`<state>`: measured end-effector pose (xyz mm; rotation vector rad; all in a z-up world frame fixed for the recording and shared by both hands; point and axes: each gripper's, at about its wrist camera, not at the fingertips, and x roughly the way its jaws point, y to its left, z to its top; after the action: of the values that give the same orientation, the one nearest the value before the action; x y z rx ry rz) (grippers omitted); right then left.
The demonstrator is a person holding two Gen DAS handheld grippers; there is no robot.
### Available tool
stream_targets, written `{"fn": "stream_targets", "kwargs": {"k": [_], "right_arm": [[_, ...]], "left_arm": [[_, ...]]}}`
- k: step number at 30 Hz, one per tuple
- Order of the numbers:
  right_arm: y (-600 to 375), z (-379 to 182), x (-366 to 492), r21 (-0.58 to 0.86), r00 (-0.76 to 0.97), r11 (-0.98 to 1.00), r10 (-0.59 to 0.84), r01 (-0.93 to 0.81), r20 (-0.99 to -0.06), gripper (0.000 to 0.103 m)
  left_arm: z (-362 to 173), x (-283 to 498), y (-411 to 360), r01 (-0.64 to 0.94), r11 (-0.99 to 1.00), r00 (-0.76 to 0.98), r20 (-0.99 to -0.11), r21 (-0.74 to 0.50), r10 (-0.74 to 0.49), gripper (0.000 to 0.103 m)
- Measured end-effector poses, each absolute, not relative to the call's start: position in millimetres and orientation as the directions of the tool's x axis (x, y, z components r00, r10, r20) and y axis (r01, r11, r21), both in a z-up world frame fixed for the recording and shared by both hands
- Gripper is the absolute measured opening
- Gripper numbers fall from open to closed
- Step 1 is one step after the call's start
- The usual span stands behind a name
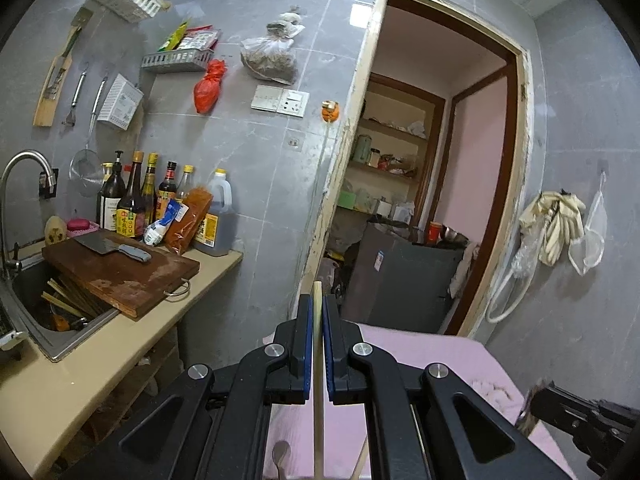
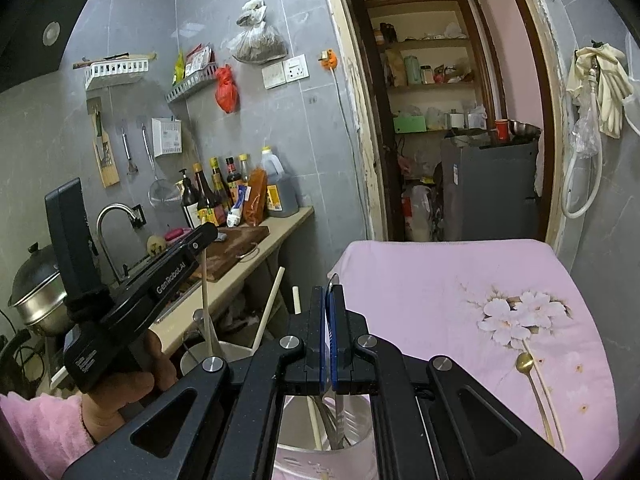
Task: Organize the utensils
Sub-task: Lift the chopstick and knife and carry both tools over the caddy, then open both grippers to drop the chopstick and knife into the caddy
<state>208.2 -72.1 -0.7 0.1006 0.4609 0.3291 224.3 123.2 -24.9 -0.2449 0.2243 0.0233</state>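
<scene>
- The left hand-held gripper [image 1: 317, 344] is clamped on a pale, thin wooden chopstick [image 1: 318, 400], which stands upright between the blue pads; its top end shows above the tips.
- In the right wrist view the same chopstick hangs from the left hand-held gripper down into a white cylindrical cup [image 2: 208, 354] at the left. Its long axis is almost vertical, and the cup's mouth lies straight below, so the coming move turns on going down.
- The right hand-held gripper [image 2: 329, 334] is closed on a thin metal utensil [image 2: 339, 412] with a flat, grey shaft. It points down into a second white holder [image 2: 352, 436] directly below the jaws; another pale stick already leans inside it.
- I think this utensil is a spoon or a knife, but the pads hide most of it and I cannot tell.
- On the pink flowered cloth [image 2: 440, 280] a gold metal spoon [image 2: 534, 380] lies well apart, to the right of the right hand-held gripper; this hand is nearer to it.
- Only the right wrist view shows both cups and the gold spoon. Only the left wrist view shows more chopsticks lying in the steel sink [image 1: 44, 344] by the kitchen counter [image 1: 100, 360].
</scene>
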Motion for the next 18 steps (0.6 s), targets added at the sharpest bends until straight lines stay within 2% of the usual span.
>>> {"fn": "stream_targets", "kwargs": {"k": [10, 12, 14, 18], "right_arm": [[-74.3, -13.2, 216.0, 0.2, 0.805, 0.938, 0.346, -0.284, -0.483, 0.003], [-76.4, -14.0, 214.5, 0.206, 0.805, 0.937, 0.347, -0.281, -0.481, 0.003], [-77.9, -13.1, 213.6, 0.201, 0.809, 0.94, 0.34, -0.276, -0.479, 0.003], [-82.5, -9.4, 211.4, 0.204, 0.813, 0.939, 0.341, -0.276, -0.472, 0.003]], "left_arm": [[-26.6, 217.2, 131.2, -0.026, 0.965, 0.948, -0.313, -0.261, -0.059, 0.006], [-26.1, 214.2, 132.5, -0.028, 0.965, 0.943, -0.326, -0.26, -0.06, 0.008], [-25.5, 210.2, 134.4, -0.035, 0.963, 0.94, -0.336, -0.267, -0.059, 0.021], [-24.1, 202.2, 136.2, -0.037, 0.956, 0.939, -0.339, -0.29, -0.066, 0.029]]}}
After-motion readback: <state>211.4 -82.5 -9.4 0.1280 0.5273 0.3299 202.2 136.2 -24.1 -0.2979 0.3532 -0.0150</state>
